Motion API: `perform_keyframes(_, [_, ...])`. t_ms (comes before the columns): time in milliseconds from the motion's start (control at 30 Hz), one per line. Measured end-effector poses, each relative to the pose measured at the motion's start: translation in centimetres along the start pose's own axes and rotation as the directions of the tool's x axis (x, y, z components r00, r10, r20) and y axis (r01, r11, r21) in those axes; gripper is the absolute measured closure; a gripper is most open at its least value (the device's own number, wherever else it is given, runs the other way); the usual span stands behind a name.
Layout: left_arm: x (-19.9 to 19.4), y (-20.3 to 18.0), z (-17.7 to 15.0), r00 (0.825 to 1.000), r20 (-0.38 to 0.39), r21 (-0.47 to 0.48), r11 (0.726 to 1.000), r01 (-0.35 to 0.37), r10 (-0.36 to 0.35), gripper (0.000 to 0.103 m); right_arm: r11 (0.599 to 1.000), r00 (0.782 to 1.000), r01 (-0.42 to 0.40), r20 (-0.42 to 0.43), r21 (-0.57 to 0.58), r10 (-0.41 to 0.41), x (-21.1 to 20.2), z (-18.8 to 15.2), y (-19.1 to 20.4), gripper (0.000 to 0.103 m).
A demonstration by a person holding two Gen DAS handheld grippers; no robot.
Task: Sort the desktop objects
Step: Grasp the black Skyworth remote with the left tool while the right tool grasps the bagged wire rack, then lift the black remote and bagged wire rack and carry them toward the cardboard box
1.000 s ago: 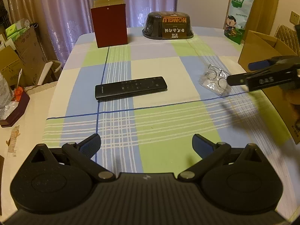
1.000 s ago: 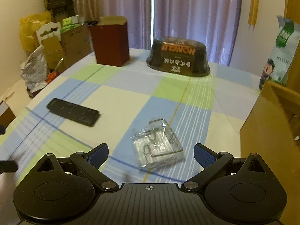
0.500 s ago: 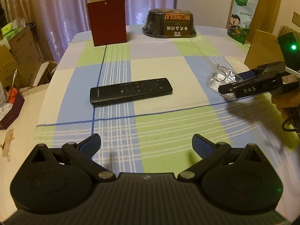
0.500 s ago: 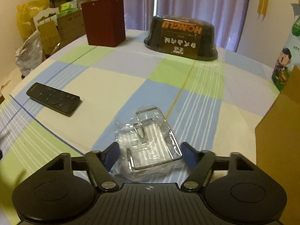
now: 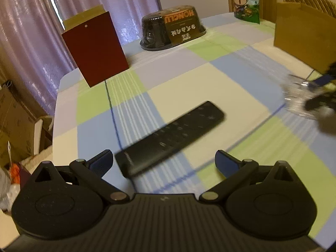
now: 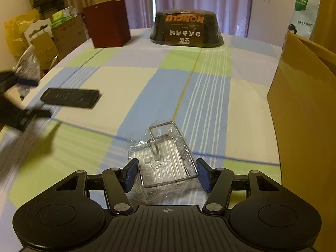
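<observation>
The right gripper (image 6: 167,175) looks mid-pick on the plastic-wrapped wire rack (image 6: 166,157): its jaws stand narrowed to either side of the rack's near end, pads just beside the wrap, though I cannot tell if they press it. The left gripper (image 5: 162,161) is spread wide, the black remote (image 5: 170,138) lying flat on the checked tablecloth (image 5: 189,79) with its near end between the pads. Next, I judge, each must close squarely.

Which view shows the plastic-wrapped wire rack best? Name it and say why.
The right wrist view: the plastic-wrapped wire rack lies sharp and central between the right tongs, whose fingers flank its near end. The left wrist view shows only a blurred clear patch at its right edge, partly behind those tongs.
</observation>
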State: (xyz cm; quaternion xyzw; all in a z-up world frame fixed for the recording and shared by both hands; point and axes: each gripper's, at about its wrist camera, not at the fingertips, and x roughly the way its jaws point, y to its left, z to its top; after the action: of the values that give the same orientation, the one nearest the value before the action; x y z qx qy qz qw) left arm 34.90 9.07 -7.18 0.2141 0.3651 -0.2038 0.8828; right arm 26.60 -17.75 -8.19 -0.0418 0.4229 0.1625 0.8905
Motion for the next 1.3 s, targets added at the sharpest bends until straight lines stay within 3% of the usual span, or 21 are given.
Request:
perform_keyframes(200, [2.6, 1.3, 0.8, 0.995, -0.028, 0.092, 0.991, 0.098, -0.096, 0.002, 1.000, 1.000, -0.007, 0.010, 0.007, 0.007, -0.7, -1.0, 0.1, 0.045])
perform_keyframes(467, [3.5, 2.1, 1.6, 0.970, -0.134, 0.032, 0.977, 0.209, -0.203, 0.019, 0.999, 1.000, -0.023, 0.009, 0.037, 0.022, -0.7, -1.7, -0.1, 0.045])
perform_keyframes(567, [2.6, 1.4, 1.3, 0.964, -0.158, 0.017, 0.976, 0.217, -0.212, 0.034, 0.999, 1.000, -0.022, 0.009, 0.044, 0.022, -0.9, -1.9, -0.2, 0.045])
perform_keyframes(633, [1.8, 0.7, 1.0, 0.963, -0.163, 0.002, 0.976, 0.219, -0.216, 0.053, 0.999, 1.000, -0.022, 0.009, 0.046, 0.022, -1.2, -2.2, -0.1, 0.045])
perform_keyframes(700, [1.1, -0.2, 0.8, 0.966, -0.163, -0.010, 0.980, 0.200, -0.199, 0.065, 0.999, 1.000, -0.021, 0.008, 0.047, 0.021, -1.5, -2.5, -0.1, 0.045])
perform_keyframes(833, [-0.2, -2.4, 0.3, 0.977, -0.164, -0.030, 0.991, 0.131, -0.134, 0.068, 0.998, 1.000, -0.014, -0.003, 0.060, 0.014, -2.1, -3.1, 0.0, 0.045])
perform_keyframes(1300, [-9.3, -15.7, -3.4, 0.977, -0.187, -0.178, 0.981, 0.073, -0.107, 0.069, 0.990, 0.996, 0.078, -0.062, 0.114, -0.071, -9.4, -9.8, 0.9, 0.045])
